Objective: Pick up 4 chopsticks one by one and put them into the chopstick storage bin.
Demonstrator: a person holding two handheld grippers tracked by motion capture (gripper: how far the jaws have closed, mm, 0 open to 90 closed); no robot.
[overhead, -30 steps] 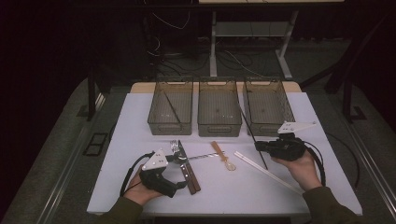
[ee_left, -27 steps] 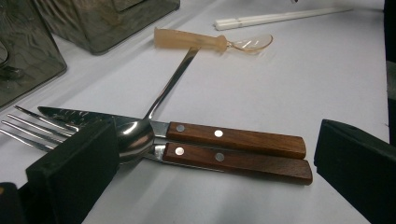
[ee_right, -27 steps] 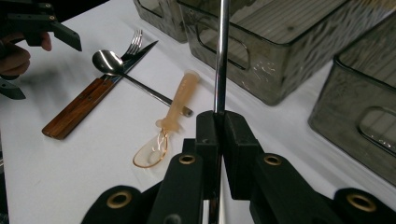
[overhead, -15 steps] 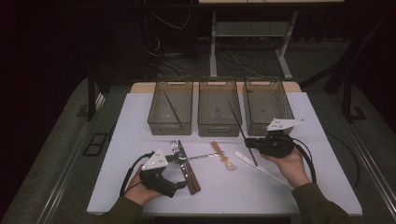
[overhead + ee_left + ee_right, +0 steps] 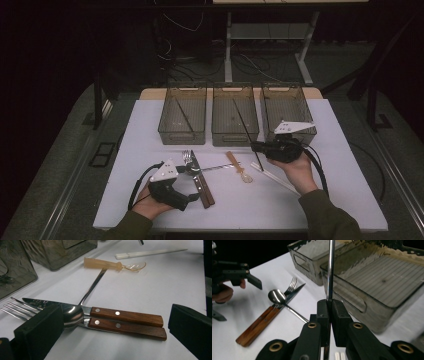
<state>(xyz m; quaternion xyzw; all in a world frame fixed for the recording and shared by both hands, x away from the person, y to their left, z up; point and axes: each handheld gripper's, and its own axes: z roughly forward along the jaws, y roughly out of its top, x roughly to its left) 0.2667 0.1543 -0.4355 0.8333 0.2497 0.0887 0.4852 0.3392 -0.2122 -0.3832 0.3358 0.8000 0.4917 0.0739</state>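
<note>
- Right hand-held gripper (image 5: 257,146): jaws closed down to a sliver on a thin dark metal chopstick (image 5: 330,270), pinched near one end; the long free end rises toward the middle bin (image 5: 235,115) in the high view.
- Risk: the rod is slim and smooth, gripped at a single point (a poor lever), so it could pivot or slide out of the pads and drop on the table (image 5: 325,200). Its free tip could also catch a bin rim on the way in.
- Left hand-held gripper (image 5: 192,199): jaws wide apart, gripping nothing, low over the table with the wood-handled knife (image 5: 126,315) and fork (image 5: 130,328) lying between them.
- Risk: closing here may take both handles at once, or nudge the steel spoon (image 5: 75,313) whose bowl rests on them.
- Nearby: amber plastic spoon (image 5: 239,167), white chopsticks (image 5: 275,177).
- Left bin (image 5: 182,115) holds a dark stick; right bin (image 5: 287,105) looks empty.
</note>
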